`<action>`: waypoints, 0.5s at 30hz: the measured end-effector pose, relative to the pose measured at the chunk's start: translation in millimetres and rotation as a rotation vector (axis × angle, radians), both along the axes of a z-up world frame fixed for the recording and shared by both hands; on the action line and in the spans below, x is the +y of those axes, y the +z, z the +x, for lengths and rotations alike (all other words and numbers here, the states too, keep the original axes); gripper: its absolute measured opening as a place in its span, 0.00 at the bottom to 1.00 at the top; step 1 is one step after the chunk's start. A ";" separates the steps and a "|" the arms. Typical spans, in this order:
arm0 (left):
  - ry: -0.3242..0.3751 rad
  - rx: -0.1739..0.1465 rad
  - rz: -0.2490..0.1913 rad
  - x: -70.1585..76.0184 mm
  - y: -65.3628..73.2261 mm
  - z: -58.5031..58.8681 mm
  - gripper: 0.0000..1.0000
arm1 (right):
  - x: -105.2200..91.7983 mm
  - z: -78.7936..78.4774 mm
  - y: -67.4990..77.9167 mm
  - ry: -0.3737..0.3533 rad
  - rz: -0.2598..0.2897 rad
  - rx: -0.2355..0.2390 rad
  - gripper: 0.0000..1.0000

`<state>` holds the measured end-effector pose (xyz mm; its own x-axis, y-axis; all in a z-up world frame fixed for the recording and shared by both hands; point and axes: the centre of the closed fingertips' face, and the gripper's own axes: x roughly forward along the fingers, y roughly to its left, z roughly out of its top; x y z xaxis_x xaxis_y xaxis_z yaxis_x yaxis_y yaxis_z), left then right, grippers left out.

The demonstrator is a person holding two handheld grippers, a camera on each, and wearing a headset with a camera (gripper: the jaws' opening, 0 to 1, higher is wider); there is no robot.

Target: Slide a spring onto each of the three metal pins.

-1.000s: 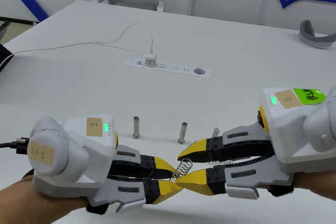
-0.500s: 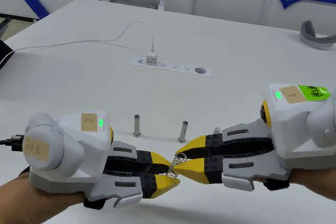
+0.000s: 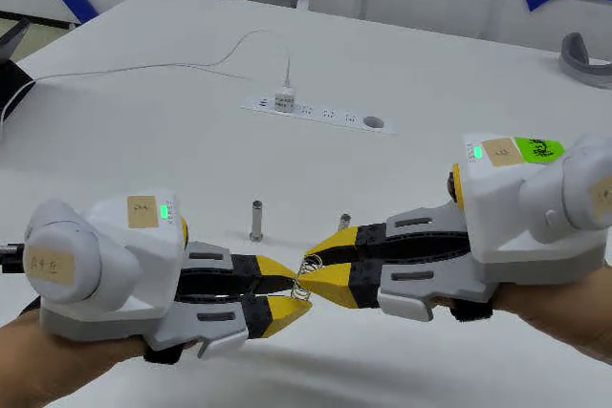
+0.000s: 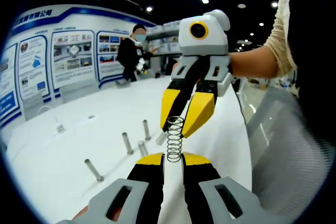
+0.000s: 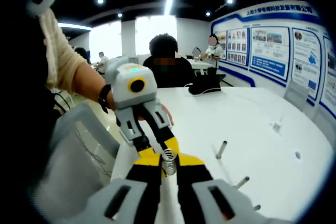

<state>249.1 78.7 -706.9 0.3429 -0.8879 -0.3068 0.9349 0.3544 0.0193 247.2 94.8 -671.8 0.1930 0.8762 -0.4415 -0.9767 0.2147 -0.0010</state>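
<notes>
The spring [image 4: 175,139] is pinched at both ends. The left gripper [image 3: 297,294] is closed on its left end and the right gripper [image 3: 306,269] on its right end, so its long axis runs left to right. The metal pins [image 3: 256,220] stand upright on the white table [image 3: 143,131] just beyond the tips. One pin is directly behind the right gripper's jaws, so that hand looks nearer, and the spring would need turning upright first.

The white left gripper [image 3: 295,290] and right gripper [image 3: 308,269] have black, yellow-tipped jaws; spring [image 4: 175,139] silver, pins [image 3: 256,220] grey, desk [image 3: 143,131] white.
</notes>
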 end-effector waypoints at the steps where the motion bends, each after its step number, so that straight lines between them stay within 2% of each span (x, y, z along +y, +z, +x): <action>1: 0.006 0.000 -0.001 1.3 0.0 0.5 0.15 | 0.4 0.0 0.0 0.001 0.001 0.001 0.11; 8: 0.067 0.007 -0.005 17.2 -3.3 5.7 0.19 | 2.7 9.3 5.6 -0.017 0.021 -0.006 0.11; 15: 0.126 0.012 -0.013 35.1 -5.1 7.7 0.21 | 4.5 29.2 8.6 -0.060 0.038 -0.020 0.11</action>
